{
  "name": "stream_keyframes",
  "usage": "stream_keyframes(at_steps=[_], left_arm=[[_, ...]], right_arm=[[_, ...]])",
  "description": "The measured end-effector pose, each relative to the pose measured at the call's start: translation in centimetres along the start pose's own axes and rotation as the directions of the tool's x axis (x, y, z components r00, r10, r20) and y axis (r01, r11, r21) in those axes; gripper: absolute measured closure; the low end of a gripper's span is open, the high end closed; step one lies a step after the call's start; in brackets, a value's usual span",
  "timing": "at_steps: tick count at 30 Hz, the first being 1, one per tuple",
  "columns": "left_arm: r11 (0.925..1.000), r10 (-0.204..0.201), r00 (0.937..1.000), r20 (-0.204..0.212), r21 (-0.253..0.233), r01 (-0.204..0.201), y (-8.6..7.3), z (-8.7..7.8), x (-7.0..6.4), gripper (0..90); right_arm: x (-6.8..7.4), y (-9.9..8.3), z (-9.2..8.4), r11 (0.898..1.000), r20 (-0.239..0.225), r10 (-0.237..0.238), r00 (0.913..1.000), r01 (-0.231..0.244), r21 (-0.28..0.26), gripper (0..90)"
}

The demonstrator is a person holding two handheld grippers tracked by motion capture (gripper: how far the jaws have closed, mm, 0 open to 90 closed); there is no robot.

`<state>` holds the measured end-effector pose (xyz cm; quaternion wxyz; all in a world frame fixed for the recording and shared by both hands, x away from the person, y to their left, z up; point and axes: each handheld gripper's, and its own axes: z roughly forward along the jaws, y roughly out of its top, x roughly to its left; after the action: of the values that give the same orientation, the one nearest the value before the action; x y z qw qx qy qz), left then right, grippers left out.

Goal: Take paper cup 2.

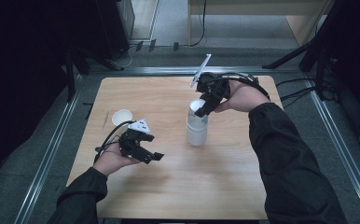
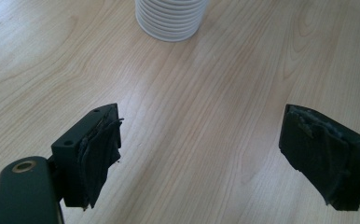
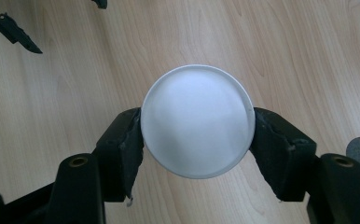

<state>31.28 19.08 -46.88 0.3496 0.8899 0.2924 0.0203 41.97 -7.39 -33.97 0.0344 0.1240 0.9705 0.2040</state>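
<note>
A stack of white paper cups (image 1: 197, 133) stands upright near the middle of the wooden table (image 1: 183, 186). My right gripper (image 1: 200, 108) comes down on it from above and is shut on the top cup (image 3: 197, 119), one pad pressing each side of its rim. My left gripper (image 1: 152, 148) hovers low over the table to the left of the stack, open with nothing between its fingers (image 2: 99, 154). Ahead of the left gripper (image 2: 199, 154), the ribbed foot of the stack (image 2: 171, 21) stands at the top of the left gripper view.
A single white cup (image 1: 121, 116) stands upright near the table's left edge, behind the left hand. Metal rails run along the table's sides and back. Dark stands and cables fill the floor beyond the far edge.
</note>
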Motion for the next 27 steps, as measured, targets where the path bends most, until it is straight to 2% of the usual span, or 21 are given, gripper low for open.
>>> stream_keyframes(at_steps=[13, 18, 22, 27], left_arm=[[1.0, 0.005, 1.0, 0.002, 0.004, -0.005, -0.01, 0.04, -0.06, 12.9], [1.0, 0.006, 1.0, 0.004, 0.006, -0.007, -0.01, 0.06, -0.07, 12.9], [1.0, 0.007, 1.0, 0.003, 0.006, -0.007, -0.02, 0.07, -0.06, 12.9], [1.0, 0.008, 1.0, 0.005, 0.006, -0.008, -0.02, 0.08, -0.07, 12.9]], right_arm=[[0.11, 0.27, 0.69, 0.999, 0.018, -0.008, 0.9998, 0.007, 0.043, 35.4], [0.21, 0.28, 0.95, 0.999, 0.017, -0.028, 0.9995, 0.027, 0.042, 36.6], [0.13, 0.28, 0.83, 0.999, 0.018, -0.005, 0.9998, 0.004, 0.043, 35.7], [0.2, 0.21, 0.44, 1.0, 0.032, -0.014, 0.9994, 0.013, 0.024, 37.2]])
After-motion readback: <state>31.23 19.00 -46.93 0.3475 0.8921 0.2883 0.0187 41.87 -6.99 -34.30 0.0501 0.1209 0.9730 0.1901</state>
